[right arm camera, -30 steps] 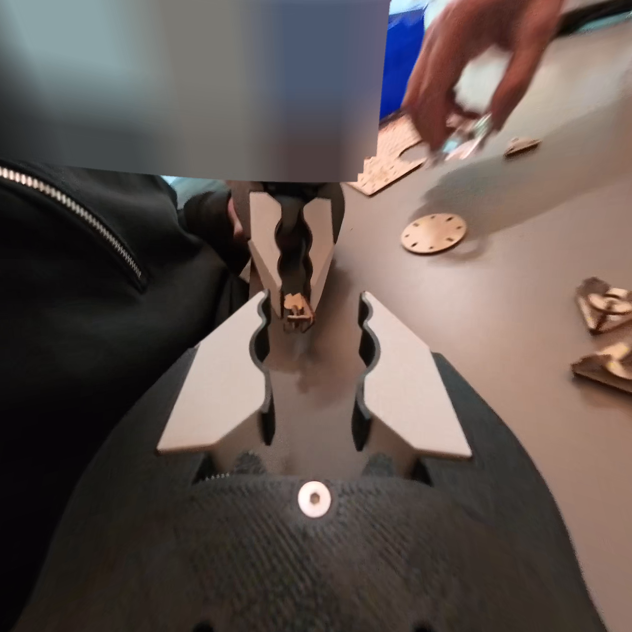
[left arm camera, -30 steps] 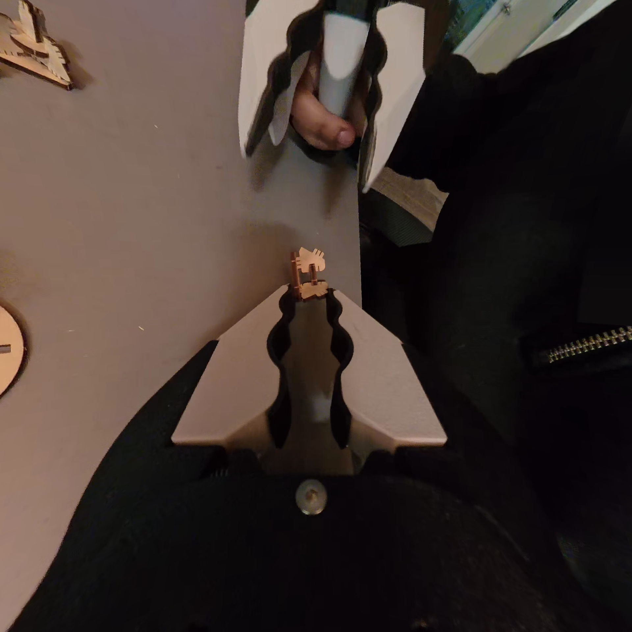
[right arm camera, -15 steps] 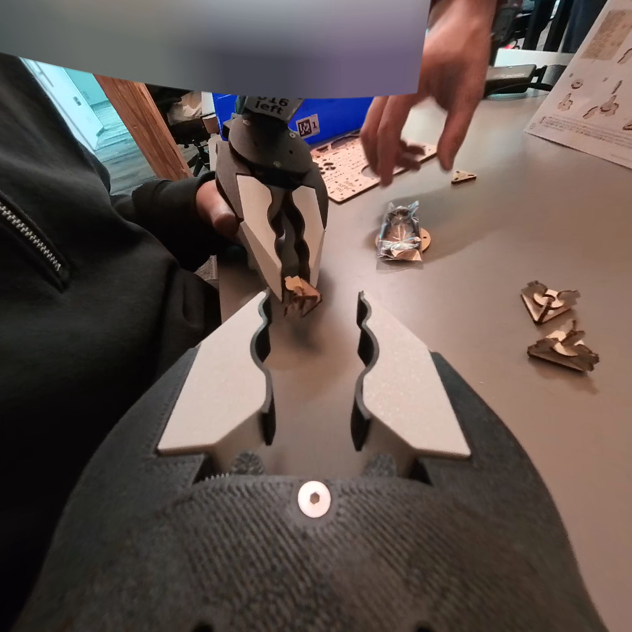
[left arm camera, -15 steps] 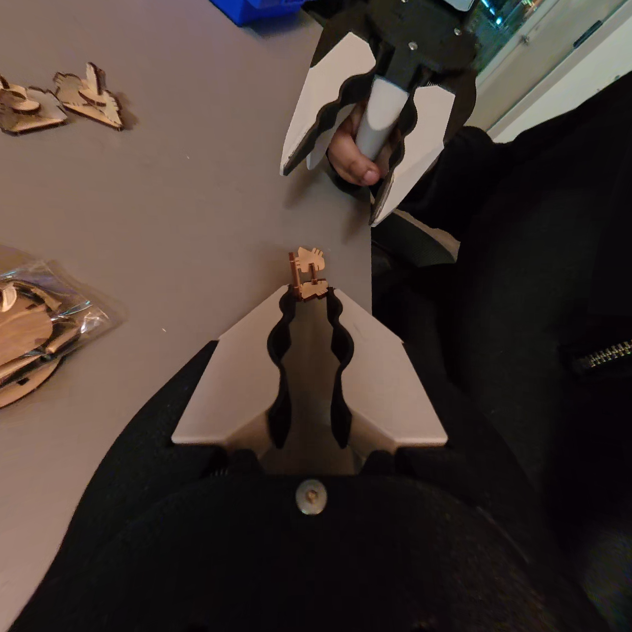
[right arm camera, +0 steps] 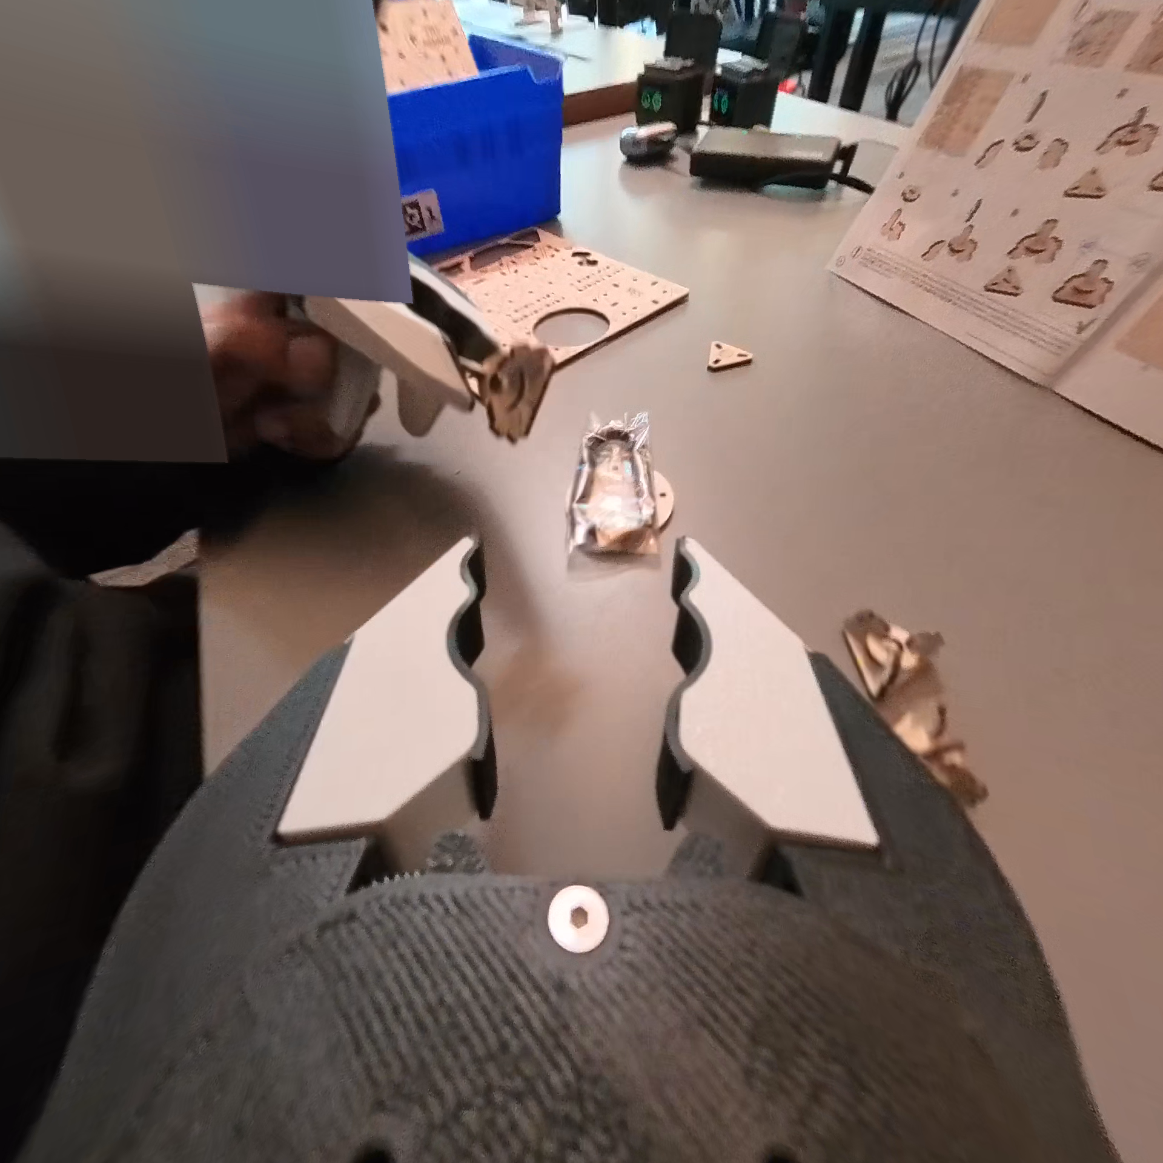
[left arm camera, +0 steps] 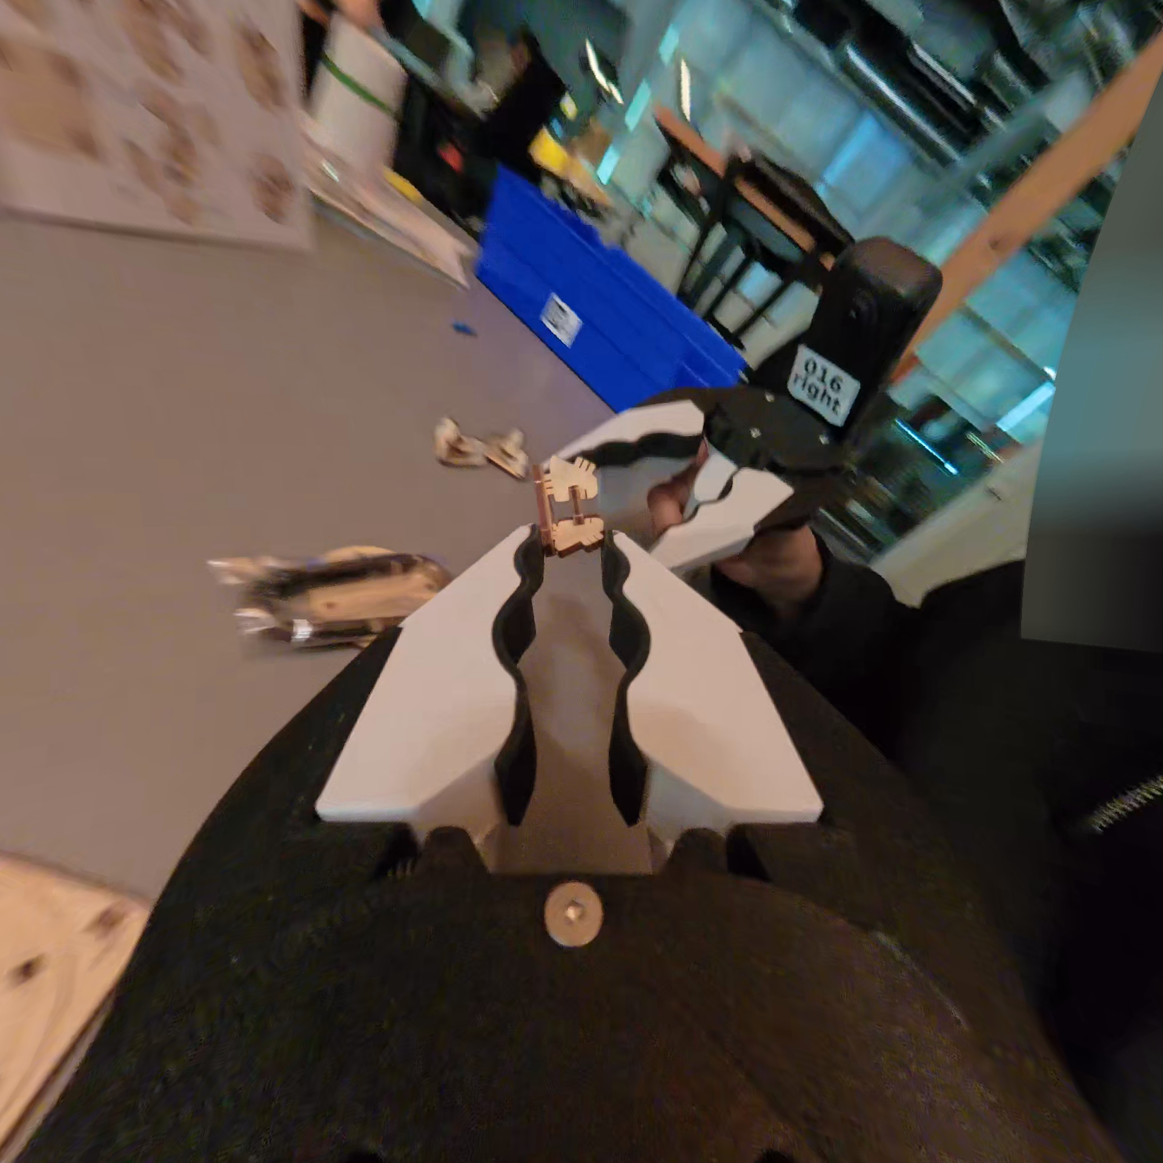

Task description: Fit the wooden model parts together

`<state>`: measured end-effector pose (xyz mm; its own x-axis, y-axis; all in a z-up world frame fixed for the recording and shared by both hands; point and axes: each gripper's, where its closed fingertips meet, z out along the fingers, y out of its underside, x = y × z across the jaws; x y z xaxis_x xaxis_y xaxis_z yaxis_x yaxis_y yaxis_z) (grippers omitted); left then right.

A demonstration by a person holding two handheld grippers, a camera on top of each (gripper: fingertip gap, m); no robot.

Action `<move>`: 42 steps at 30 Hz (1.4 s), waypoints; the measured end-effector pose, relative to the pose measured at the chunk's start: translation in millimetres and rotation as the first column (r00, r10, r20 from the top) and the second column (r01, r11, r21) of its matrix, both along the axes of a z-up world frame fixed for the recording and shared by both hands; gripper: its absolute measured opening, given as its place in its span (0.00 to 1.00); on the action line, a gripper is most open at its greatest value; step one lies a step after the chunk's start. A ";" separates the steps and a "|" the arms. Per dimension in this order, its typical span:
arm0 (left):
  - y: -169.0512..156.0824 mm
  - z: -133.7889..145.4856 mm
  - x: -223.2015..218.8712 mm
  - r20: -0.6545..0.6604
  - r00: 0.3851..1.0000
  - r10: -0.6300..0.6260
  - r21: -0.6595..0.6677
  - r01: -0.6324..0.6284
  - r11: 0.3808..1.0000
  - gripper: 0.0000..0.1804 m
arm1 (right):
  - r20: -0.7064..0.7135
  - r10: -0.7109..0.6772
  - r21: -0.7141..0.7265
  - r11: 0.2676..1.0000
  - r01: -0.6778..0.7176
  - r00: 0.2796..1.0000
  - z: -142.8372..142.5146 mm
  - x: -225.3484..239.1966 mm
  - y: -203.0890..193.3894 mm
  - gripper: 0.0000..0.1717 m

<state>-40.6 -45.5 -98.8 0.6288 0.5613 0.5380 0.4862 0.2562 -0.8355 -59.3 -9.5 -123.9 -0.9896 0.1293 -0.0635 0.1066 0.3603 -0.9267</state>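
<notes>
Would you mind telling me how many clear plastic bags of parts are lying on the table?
1. The clear plastic bag lies on the grey table, partly over a wooden disc, just ahead of the open right gripper. Others may be hidden outside the views.

The left tongs (left arm camera: 569, 541), with the small wooden assembly (left arm camera: 569, 513) clamped at the tips, are now raised and tilted off the bench (left arm camera: 189, 390), where a second ago they were pointed down at it. The right tongs (right arm camera: 576, 566) are spread wider and drawn away from the assembly, toward the plastic bag of wooden parts (right arm camera: 613, 497). The other person's hand is gone from the right wrist view.
</notes>
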 end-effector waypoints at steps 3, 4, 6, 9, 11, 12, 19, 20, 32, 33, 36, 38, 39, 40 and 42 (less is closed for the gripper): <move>-29.5 7.9 -3.0 -0.069 0.989 0.128 -0.001 -0.128 0.992 0.10 | 0.054 0.049 0.046 0.998 -0.052 0.997 -9.2 -0.4 -32.6 0.33; -36.5 8.7 -2.7 -0.089 0.983 0.160 -0.006 -0.161 0.987 0.10 | 0.074 0.056 0.079 0.995 -0.062 0.996 -14.8 -1.2 -39.4 0.33; -44.8 9.4 -1.6 -0.104 0.975 0.196 0.008 -0.197 0.980 0.10 | 0.064 0.045 0.150 0.987 -0.054 0.997 -25.9 -7.6 -47.1 0.33; -46.9 11.6 -1.0 -0.096 0.977 0.189 0.051 -0.185 0.981 0.10 | 0.010 0.004 0.232 0.973 -0.006 1.000 -38.3 -21.4 -51.8 0.33; -45.3 11.9 -0.7 -0.085 0.982 0.171 0.074 -0.165 0.984 0.10 | -0.001 0.000 0.273 0.962 0.000 1.000 -44.8 -23.9 -54.6 0.32; -44.6 12.1 -0.6 -0.080 0.983 0.164 0.085 -0.158 0.984 0.10 | -0.007 0.000 0.294 0.956 0.002 1.000 -48.3 -24.5 -55.7 0.32; -45.3 14.8 0.3 -0.070 0.987 0.147 0.140 -0.136 0.981 0.09 | -0.043 0.026 0.304 0.953 -0.012 0.999 -48.5 -21.1 -60.0 0.28; -45.5 15.2 0.5 -0.072 0.986 0.148 0.141 -0.136 0.981 0.09 | -0.040 0.020 0.272 0.962 -0.009 0.999 -42.4 -21.4 -59.4 0.27; -43.3 16.7 1.6 -0.081 0.987 0.138 0.149 -0.125 0.981 0.09 | 0.005 -0.302 0.043 0.952 0.302 0.953 29.4 -121.7 41.0 0.18; -43.2 16.5 1.5 -0.080 0.987 0.137 0.149 -0.124 0.981 0.09 | -0.020 -0.316 0.056 0.947 0.317 0.948 28.8 -124.7 47.1 0.18; -42.1 16.6 1.5 -0.079 0.988 0.132 0.151 -0.119 0.981 0.09 | -0.068 -0.335 0.067 0.938 0.340 0.940 31.6 -129.2 56.8 0.18; -41.4 16.4 1.6 -0.080 0.988 0.129 0.148 -0.116 0.982 0.09 | -0.081 -0.341 0.067 0.936 0.347 0.936 34.1 -131.3 58.9 0.18; -41.3 16.6 1.7 -0.081 0.988 0.130 0.147 -0.117 0.982 0.09 | -0.095 -0.347 0.064 0.933 0.354 0.933 36.2 -133.6 60.6 0.18; -41.4 16.6 1.8 -0.082 0.988 0.130 0.146 -0.117 0.982 0.09 | -0.113 -0.360 0.060 0.928 0.368 0.926 39.1 -137.7 63.5 0.18; -41.3 16.8 1.9 -0.083 0.988 0.129 0.147 -0.116 0.982 0.09 | -0.153 -0.404 0.032 0.910 0.413 0.902 48.5 -152.7 72.9 0.18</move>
<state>-38.7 -86.7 -82.0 0.6103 0.5598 0.5605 0.3664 0.4278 -0.8263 -211.9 63.4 -75.5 -0.8471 0.5232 0.0926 0.1279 0.3699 -0.9202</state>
